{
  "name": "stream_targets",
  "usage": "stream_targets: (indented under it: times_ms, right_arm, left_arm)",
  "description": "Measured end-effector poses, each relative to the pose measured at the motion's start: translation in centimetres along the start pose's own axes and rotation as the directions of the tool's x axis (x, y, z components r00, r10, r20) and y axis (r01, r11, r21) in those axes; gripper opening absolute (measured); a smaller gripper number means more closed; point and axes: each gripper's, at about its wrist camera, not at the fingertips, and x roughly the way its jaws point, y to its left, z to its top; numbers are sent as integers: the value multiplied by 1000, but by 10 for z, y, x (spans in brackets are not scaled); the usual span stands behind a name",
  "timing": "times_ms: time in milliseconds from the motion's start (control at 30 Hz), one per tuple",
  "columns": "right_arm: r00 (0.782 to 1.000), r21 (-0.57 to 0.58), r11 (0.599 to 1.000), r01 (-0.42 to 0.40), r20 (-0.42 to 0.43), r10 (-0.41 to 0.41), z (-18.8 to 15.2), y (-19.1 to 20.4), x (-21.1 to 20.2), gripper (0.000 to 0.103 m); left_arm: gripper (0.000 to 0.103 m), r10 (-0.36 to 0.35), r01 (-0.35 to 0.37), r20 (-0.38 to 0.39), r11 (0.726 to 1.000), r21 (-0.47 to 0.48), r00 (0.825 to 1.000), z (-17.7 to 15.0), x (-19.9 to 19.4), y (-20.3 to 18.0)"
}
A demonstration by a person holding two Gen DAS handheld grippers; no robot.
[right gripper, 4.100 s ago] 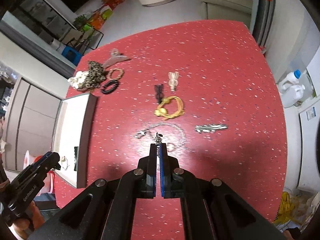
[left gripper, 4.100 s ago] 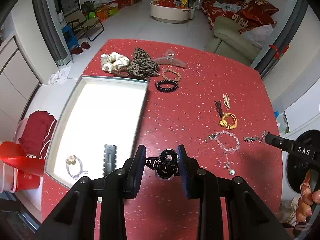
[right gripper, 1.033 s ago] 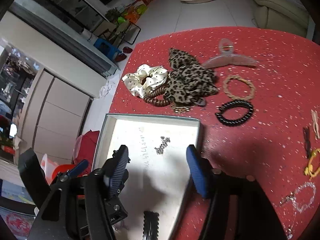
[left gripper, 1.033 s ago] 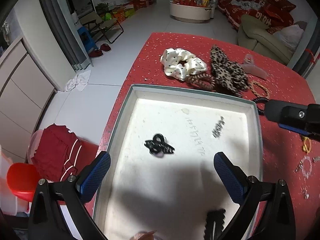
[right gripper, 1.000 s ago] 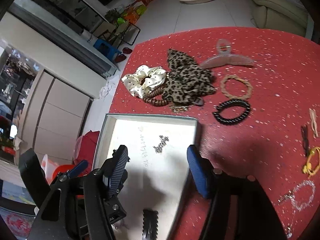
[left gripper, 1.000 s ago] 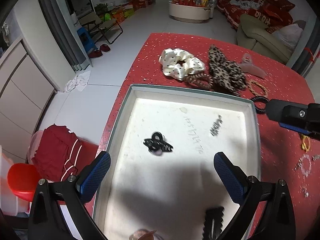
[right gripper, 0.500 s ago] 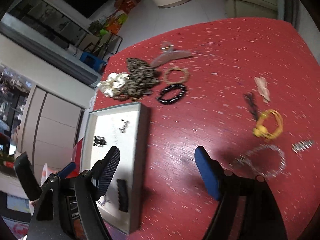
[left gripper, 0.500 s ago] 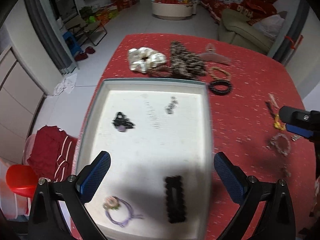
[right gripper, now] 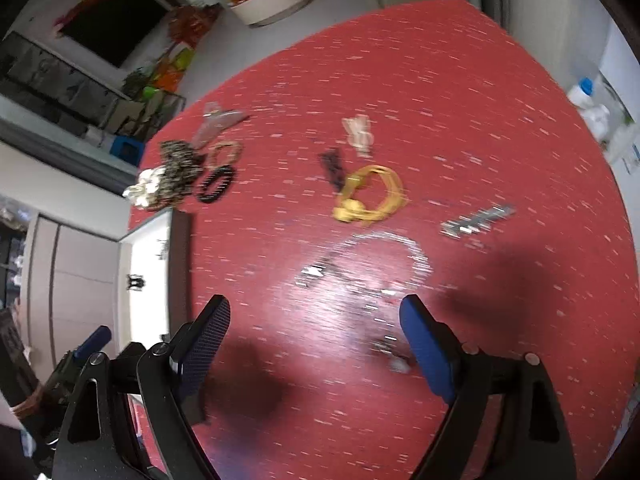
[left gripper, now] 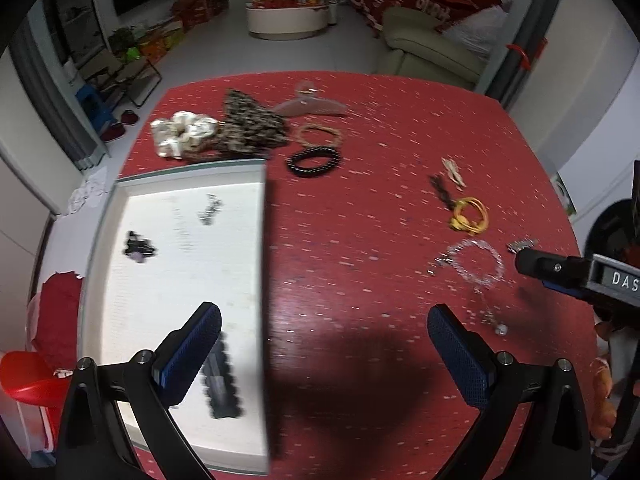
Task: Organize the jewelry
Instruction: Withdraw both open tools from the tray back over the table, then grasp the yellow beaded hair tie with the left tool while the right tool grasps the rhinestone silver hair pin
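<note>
A wide bare strip of red table (left gripper: 360,240) is left between the tray (left gripper: 265,280) wall and the silver chain (left gripper: 472,260), w/ nothing lying in it. Far side is crowded by scrunchies (left gripper: 224,132) and a black coil tie (left gripper: 314,159); right side by the yellow tie (right gripper: 370,194), chain, and what is prob. a small clip (right gripper: 476,218) (blurred).

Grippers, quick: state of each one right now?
Left gripper: open, holding nothing.
Right gripper: open, jaws have just been opening, nothing between them.
</note>
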Motion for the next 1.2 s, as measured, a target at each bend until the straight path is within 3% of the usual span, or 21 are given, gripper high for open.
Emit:
stream_targets:
  times_ms: [400, 667, 867, 1200]
  right_arm:
    - [992, 58, 991, 124, -31, -122, -9, -75, -3, 90]
    - [984, 85, 982, 171, -69, -165, 4, -107, 4, 90]
    - [983, 118, 976, 182, -56, -177, 21, -115, 11, 90]
    - [975, 68, 972, 224, -25, -223, 39, -108, 24, 90]
  left_arm:
    - [103, -26, 28, -69, 999, 29, 997, 3, 34, -57]
    - [103, -54, 52, -85, 998, -16, 995, 31, 63, -73]
    - [103, -68, 64, -65, 996, -59, 996, 60, 82, -81]
    - [103, -137, 136, -81, 991, -19, 987, 75, 108, -113]
